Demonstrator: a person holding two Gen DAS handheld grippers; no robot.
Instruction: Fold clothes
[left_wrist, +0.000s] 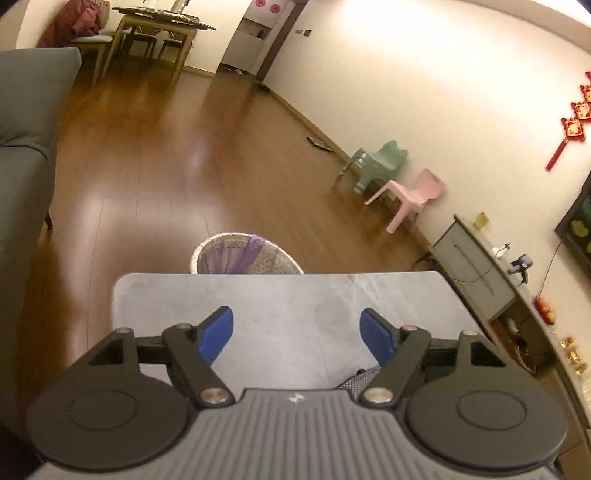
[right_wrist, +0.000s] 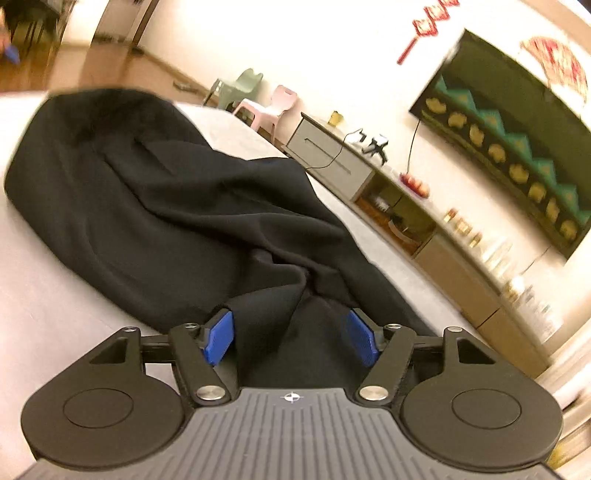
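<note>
1. Where the black garment (right_wrist: 177, 206) sprawls rumpled across the pale grey tabletop (right_wrist: 40, 295), its near folds bunch between the right gripper (right_wrist: 291, 338) pads.
2. Right jaws stand wide; whether the blue pads (right_wrist: 219, 336) brush cloth is hard to judge.
3. Left gripper (left_wrist: 297, 336) gapes wide over bare tabletop, nothing held.
4. Beyond the table edge sits a mesh wastebasket (left_wrist: 245, 254).

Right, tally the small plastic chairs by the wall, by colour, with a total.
Green chair: 1
Pink chair: 1
Total: 2
</note>
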